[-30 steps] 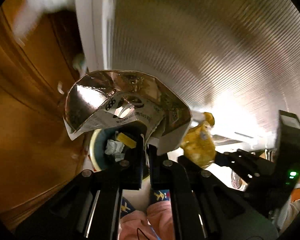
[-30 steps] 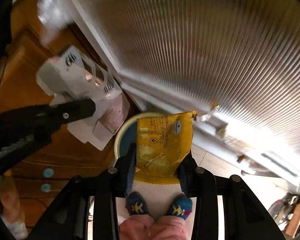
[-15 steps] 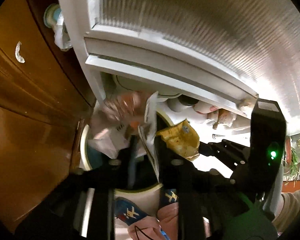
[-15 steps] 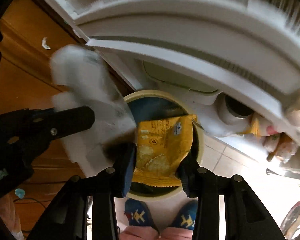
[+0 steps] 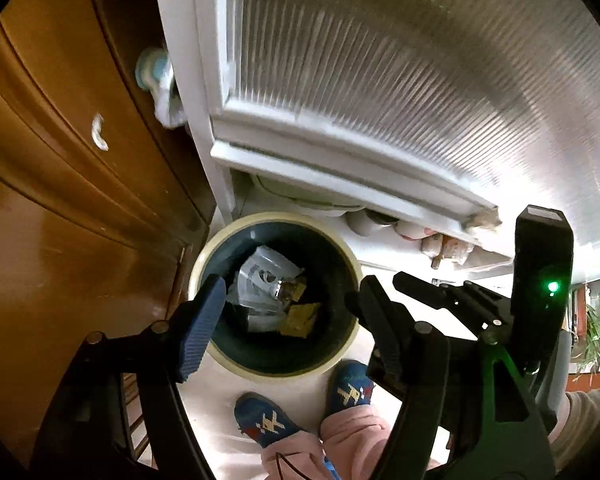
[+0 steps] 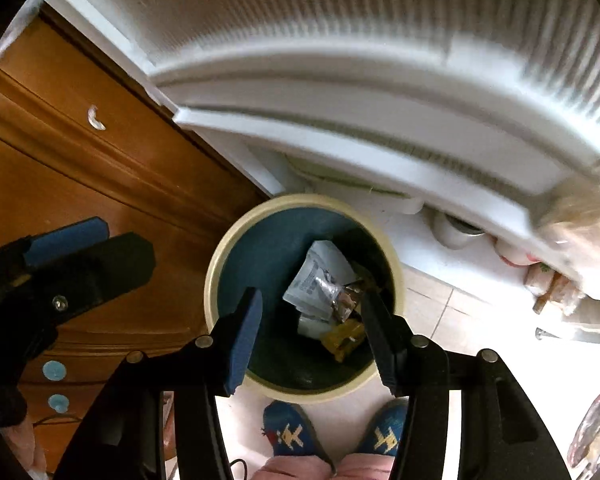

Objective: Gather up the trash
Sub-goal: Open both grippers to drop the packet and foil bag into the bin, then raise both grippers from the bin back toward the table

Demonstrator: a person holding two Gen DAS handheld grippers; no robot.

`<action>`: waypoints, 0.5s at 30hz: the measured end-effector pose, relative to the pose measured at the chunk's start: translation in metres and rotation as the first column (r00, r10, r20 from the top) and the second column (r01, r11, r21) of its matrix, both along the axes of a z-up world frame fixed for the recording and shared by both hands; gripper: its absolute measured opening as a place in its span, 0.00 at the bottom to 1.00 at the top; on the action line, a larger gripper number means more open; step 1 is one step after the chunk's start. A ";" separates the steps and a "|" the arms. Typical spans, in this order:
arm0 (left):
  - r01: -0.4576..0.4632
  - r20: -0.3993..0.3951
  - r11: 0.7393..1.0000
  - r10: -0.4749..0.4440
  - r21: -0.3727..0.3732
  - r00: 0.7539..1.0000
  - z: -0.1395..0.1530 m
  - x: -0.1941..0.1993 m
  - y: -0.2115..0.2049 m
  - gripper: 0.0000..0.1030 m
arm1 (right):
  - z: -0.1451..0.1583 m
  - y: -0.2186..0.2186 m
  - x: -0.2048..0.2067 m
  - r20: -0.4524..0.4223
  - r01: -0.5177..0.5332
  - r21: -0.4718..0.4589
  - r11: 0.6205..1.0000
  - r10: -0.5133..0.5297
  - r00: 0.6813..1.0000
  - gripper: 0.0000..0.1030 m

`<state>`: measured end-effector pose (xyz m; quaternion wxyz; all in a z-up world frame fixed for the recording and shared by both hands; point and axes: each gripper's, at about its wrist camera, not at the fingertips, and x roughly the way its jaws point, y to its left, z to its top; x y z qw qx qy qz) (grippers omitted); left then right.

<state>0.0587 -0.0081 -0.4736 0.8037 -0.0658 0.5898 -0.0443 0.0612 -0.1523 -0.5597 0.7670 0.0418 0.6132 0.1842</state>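
Observation:
A round bin with a cream rim and dark blue inside stands on the floor below both grippers. Inside it lie a silver and white carton and a yellow cracker wrapper. My left gripper hangs over the bin, jaws opening, nothing between its fingers. My right gripper hangs over the bin too, jaws opening and empty. The right gripper's body shows at the right of the left wrist view, and the left gripper shows at the left of the right wrist view.
A brown wooden cabinet stands left of the bin. A white ribbed door rises behind it. A person's feet in blue socks stand on the pale floor just below the bin.
Both grippers came down over the bin and opened. The carton dropped from the left one and the yellow wrapper from the right one; both now lie in the bin.

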 end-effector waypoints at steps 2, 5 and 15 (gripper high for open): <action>0.003 0.011 1.000 -0.003 0.002 1.000 0.019 -0.003 0.002 0.65 | 0.015 -0.007 -0.001 0.003 0.016 -0.007 1.000 -0.016 1.000 0.51; 0.010 0.027 1.000 -0.011 0.009 1.000 0.049 -0.007 -0.003 0.65 | 0.042 -0.019 -0.002 0.008 0.042 -0.005 0.999 -0.042 0.999 0.51; 0.025 0.069 0.999 -0.022 -0.042 0.997 0.178 -0.029 -0.022 0.66 | 0.185 -0.040 -0.029 0.049 0.069 0.008 0.998 -0.069 0.996 0.51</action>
